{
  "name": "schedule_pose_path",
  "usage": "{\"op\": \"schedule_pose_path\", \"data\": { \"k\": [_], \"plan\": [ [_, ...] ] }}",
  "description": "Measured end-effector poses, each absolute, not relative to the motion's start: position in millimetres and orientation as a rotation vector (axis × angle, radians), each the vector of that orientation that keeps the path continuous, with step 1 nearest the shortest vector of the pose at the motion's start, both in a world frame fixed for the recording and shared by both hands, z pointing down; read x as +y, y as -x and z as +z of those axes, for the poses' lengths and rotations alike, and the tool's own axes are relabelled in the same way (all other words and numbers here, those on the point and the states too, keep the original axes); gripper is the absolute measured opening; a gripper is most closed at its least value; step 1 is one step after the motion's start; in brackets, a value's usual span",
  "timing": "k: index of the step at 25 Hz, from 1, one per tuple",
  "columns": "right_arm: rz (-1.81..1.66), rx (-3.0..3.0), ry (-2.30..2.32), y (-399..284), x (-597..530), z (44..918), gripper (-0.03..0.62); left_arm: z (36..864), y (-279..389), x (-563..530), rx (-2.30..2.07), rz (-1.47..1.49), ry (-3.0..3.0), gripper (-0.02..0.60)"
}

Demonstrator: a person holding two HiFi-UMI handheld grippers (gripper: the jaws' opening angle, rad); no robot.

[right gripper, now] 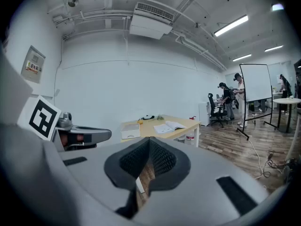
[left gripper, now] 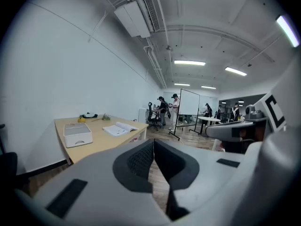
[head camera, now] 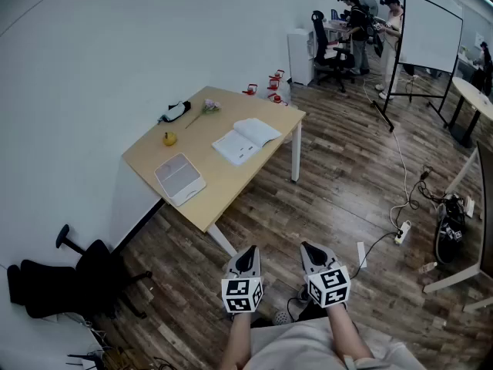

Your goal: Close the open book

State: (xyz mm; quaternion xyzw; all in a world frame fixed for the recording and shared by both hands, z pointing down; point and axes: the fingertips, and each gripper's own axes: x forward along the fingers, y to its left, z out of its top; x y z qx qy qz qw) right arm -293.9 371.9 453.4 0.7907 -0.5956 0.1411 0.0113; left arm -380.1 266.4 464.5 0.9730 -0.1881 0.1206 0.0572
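Note:
An open white book (head camera: 246,140) lies flat on the light wooden table (head camera: 231,177), toward its right side. The book also shows far off in the left gripper view (left gripper: 120,129) and in the right gripper view (right gripper: 168,126). Both grippers hang over the wooden floor, well short of the table. My left gripper (head camera: 247,260) is shut with nothing between its jaws (left gripper: 153,144). My right gripper (head camera: 311,254) is shut and empty too (right gripper: 149,141).
On the table sit a white lidded box (head camera: 179,179), a yellow fruit (head camera: 169,139), a black-and-white object (head camera: 176,111) and a flower (head camera: 209,107). A black office chair (head camera: 73,277) stands left of the table. Cables and a power strip (head camera: 402,232) lie on the floor at right. People stand by a whiteboard (head camera: 430,33) far back.

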Motion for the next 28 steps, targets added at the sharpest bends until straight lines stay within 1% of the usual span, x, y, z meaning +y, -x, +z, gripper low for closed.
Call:
{"op": "schedule_pose_path", "data": {
  "k": [3,5,13,19,23,24,25,26,28],
  "plan": [
    [0.437,-1.853,-2.464,296.7,379.7,455.3,0.002,480.0,382.1,277.1,-0.599,0.49,-2.929,0.023],
    [0.438,-1.841,-2.469,295.9,385.2,457.5,0.002,485.1,381.4,283.3,-0.609,0.516,-2.914,0.023],
    [0.472,-1.832,-2.467,311.9,389.9,469.9,0.002,481.1,398.5,274.1,-0.74,0.468,-2.897,0.023],
    [0.426,-1.865,-2.461,311.4,382.7,466.8,0.007,478.9,390.2,277.4,-0.606,0.407,-2.895,0.025],
    [0.448,-1.891,-2.457,304.2,371.7,465.6,0.084,476.6,384.7,271.8,-0.581,0.407,-2.911,0.036],
    [0.453,-1.896,-2.456,303.0,368.1,465.2,0.1,476.0,384.7,267.8,-0.589,0.41,-2.913,0.069],
    [0.457,-1.901,-2.453,302.1,364.6,465.0,0.126,475.8,384.8,263.8,-0.597,0.413,-2.913,0.13],
    [0.462,-1.907,-2.448,301.3,361.3,465.2,0.147,476.1,384.4,260.6,-0.601,0.415,-2.912,0.149],
    [0.475,-1.926,-2.439,300.0,356.1,467.0,0.157,477.8,382.2,257.1,-0.588,0.412,-2.904,0.152]
  ]
}}
